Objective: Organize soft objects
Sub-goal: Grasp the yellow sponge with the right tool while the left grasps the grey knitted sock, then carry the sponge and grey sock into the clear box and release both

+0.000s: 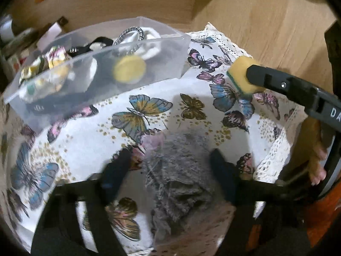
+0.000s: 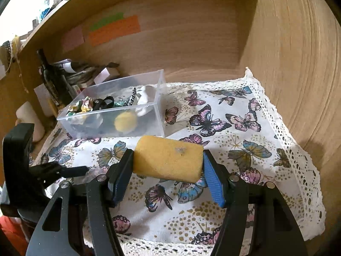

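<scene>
The yellow sponge (image 2: 168,160) is clamped end to end between the fingers of the right gripper (image 2: 168,166) and held above the butterfly cloth (image 2: 245,170), just short of the clear plastic box (image 2: 119,117); this grip leaves its long side free to pass over the box wall, judged the next step. The left gripper (image 1: 170,164) has its fingers spread either side of a grey fluffy item (image 1: 177,170), but motion blur there prevents telling whether they touch it. The box already holds hair ties, a floral scrunchie (image 2: 82,105) and a yellow puff (image 2: 125,122), marking it as the collection point for soft items.
</scene>
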